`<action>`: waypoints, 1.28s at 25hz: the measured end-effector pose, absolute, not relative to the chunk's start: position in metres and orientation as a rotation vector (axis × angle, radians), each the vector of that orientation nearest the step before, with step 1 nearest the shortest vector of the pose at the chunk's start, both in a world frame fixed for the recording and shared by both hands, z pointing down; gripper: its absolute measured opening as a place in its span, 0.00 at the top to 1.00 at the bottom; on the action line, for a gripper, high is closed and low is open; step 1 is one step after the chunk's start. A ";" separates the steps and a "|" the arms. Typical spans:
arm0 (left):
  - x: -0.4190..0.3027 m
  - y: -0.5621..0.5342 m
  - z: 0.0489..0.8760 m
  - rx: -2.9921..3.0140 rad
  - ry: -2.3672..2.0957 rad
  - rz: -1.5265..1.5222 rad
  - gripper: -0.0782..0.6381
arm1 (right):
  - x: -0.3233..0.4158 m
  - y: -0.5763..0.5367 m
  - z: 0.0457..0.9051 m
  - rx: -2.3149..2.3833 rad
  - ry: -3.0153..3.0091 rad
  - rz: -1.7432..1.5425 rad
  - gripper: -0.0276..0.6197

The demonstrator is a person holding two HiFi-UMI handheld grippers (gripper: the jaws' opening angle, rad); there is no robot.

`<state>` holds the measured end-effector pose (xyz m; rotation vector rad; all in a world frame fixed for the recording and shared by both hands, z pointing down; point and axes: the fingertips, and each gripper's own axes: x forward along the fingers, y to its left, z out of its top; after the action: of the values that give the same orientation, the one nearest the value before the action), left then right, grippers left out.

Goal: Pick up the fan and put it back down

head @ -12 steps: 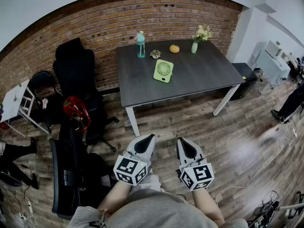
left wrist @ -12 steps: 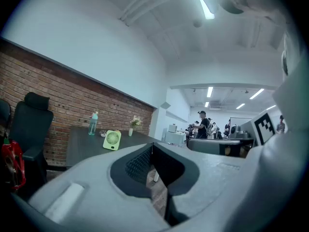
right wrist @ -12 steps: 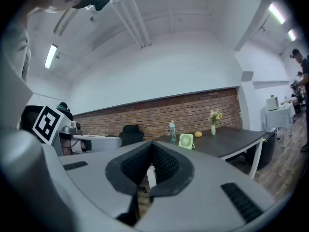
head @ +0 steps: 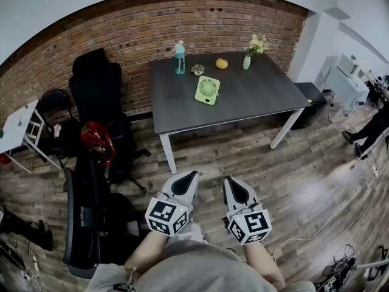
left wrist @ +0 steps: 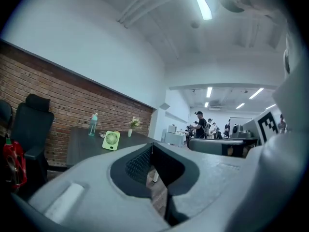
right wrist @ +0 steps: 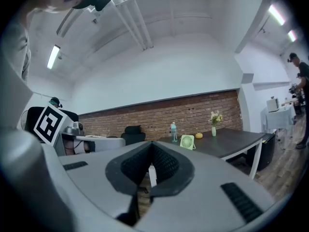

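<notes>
While both tools hang well short of the table (head: 261, 105), nothing has touched the fan (head: 207, 90). It stands on its base, set back from the front edge and nearer the back one, a little left of the middle, with its grille facing the person.

The left gripper (head: 191, 176) and the right gripper (head: 230, 181) are each fully closed on nothing. Their own views show the ribbed pads pressed together with only floor beyond, at (left wrist: 152, 151) and (right wrist: 150, 161).

The first risk, as I judge it, is arriving with jaws closed. A shut tip would push the light fan rather than take it, and it could tip backward.

A small plant-like thing (head: 198, 70) sits just behind the fan. The bottle (head: 180, 57) stands near the back left corner, and the orange fruit (head: 222, 63) and the vase (head: 247, 61) stand along the back edge. A fan shoved or swung wide could knock any of these, and the tall bottle and the vase look the easiest to topple.

Reaching over the front edge is a long stretch, so a shallow pinch on the thin frame may slip when lifted. On setting down, a tilted release could leave it lying flat.

The office chairs (head: 97, 96) on the left and a cable (head: 316, 227) on the floor to the right could catch a foot.
</notes>
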<state>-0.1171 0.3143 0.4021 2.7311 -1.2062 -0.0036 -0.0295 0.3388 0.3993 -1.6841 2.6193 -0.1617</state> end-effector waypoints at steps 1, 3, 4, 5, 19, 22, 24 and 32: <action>-0.117 0.315 0.402 2.731 -1.207 -0.005 0.86 | -0.030 0.339 0.399 -1.680 2.622 -0.158 0.95; -0.116 0.315 0.402 2.728 -1.209 -0.009 0.86 | -0.032 0.339 0.400 -1.671 2.632 -0.151 0.95; -0.115 0.315 0.402 2.726 -1.212 -0.012 0.86 | -0.033 0.339 0.400 -1.664 2.639 -0.145 0.95; -0.115 0.315 0.402 2.722 -1.214 -0.016 0.86 | -0.034 0.339 0.399 -1.651 2.646 -0.138 0.95; -0.117 0.312 0.401 2.696 -1.249 -0.008 0.86 | -0.033 0.329 0.405 -1.624 2.669 -0.206 0.94; -0.119 0.307 0.404 2.685 -1.244 -0.010 0.86 | -0.032 0.323 0.411 -1.626 2.667 -0.237 0.89; -0.119 0.302 0.406 2.681 -1.239 -0.008 0.85 | -0.029 0.317 0.415 -1.627 2.656 -0.264 0.85; -0.117 0.257 0.413 2.674 -1.238 0.005 0.74 | -0.013 0.270 0.420 -1.643 2.625 -0.297 0.68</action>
<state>-0.1174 0.2572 0.4128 2.6739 -1.2382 0.0045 -0.0128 0.2702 0.4202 -1.6435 2.6250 -0.2974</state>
